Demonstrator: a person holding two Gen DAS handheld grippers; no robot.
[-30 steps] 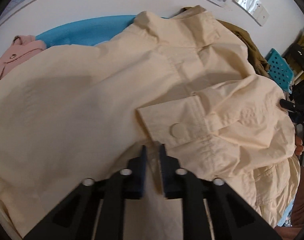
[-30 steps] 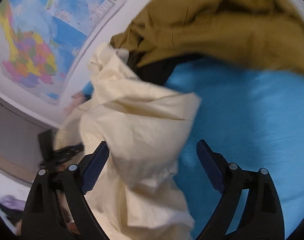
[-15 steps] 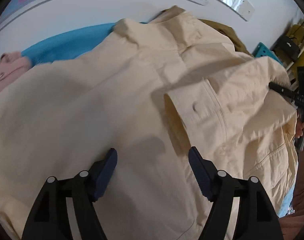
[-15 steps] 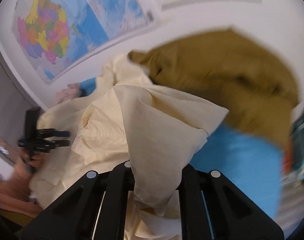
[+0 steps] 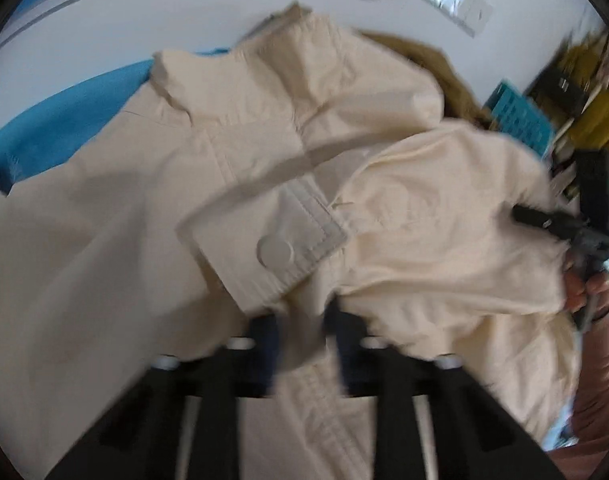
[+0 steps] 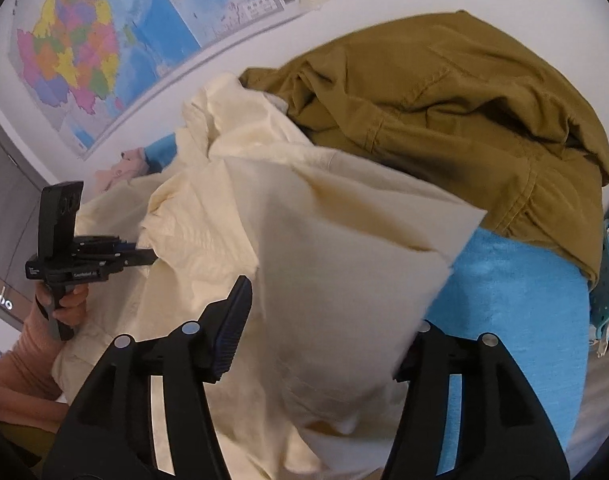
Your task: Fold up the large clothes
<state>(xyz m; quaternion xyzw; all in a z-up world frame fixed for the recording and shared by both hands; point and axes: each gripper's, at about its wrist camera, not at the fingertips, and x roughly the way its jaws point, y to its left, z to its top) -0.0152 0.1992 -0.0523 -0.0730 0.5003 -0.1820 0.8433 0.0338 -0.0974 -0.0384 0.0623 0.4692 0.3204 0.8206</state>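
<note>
A large cream jacket lies spread over a blue cover, collar toward the wall. Its sleeve is folded across the body, with the buttoned cuff in the middle. My left gripper is shut on a fold of the sleeve just below the cuff. The frame is blurred. In the right wrist view the jacket bunches in front of my right gripper, which is open, with a fold of cream cloth lying between the jaws and hiding the right finger. The left gripper shows there too, and the right gripper shows in the left wrist view.
An olive-brown garment is heaped behind the jacket toward the wall. The blue cover shows at the right. A pink garment lies at the far left. A teal perforated basket stands at the right. A map hangs on the wall.
My left gripper opened half a second ago and has now shut on the sleeve below the cuff. My right gripper, shut on cloth half a second ago, has opened.
</note>
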